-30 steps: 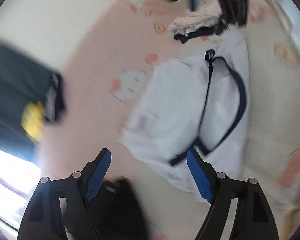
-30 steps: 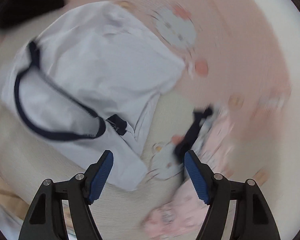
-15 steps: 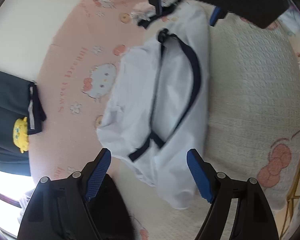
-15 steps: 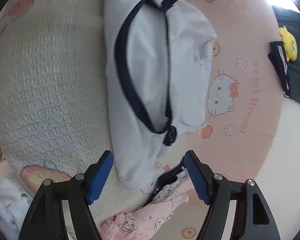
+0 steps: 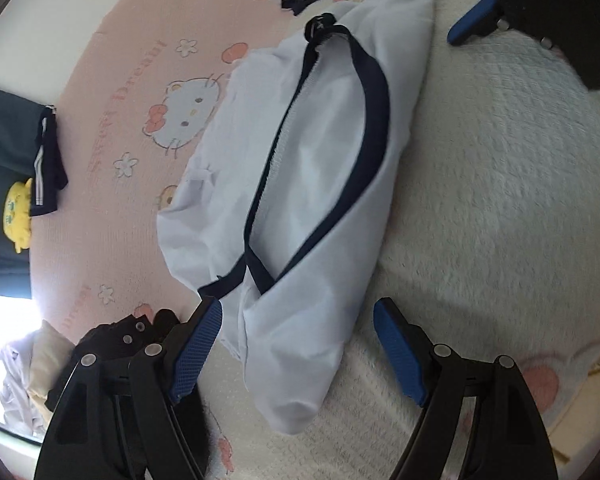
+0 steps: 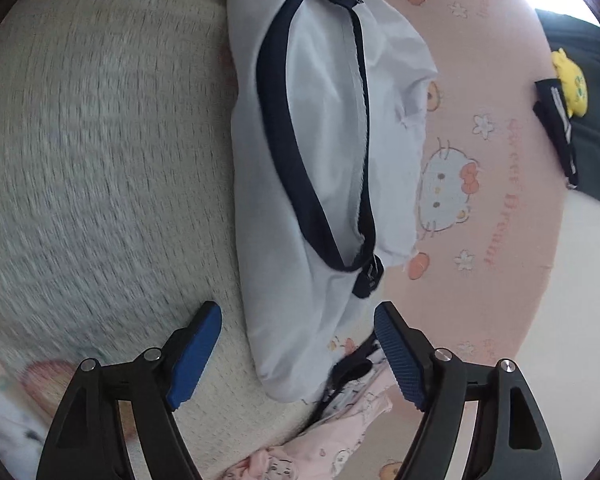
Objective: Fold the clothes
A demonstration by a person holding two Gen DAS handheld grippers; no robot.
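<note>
A white garment with navy trim lies stretched out along the seam between a cream blanket and a pink cartoon-cat sheet. My left gripper is open and hovers just over one narrow end of it, with the cloth lying between its blue pads and not pinched. At the opposite end of the garment my right gripper has its jaws opening. The cloth's tip sits between those pads, untouched. A blue pad of the right gripper shows at the top of the left wrist view.
A small heap of pink printed clothes with a dark strap lies just beside the right gripper. A dark garment with a yellow patch hangs off the bed's edge. A black cloth sits by the left gripper's left finger.
Both grippers have come down toward the two ends of the white garment, which now fills more of each view. The right wrist view has rolled and its jaws stand slightly wider.
</note>
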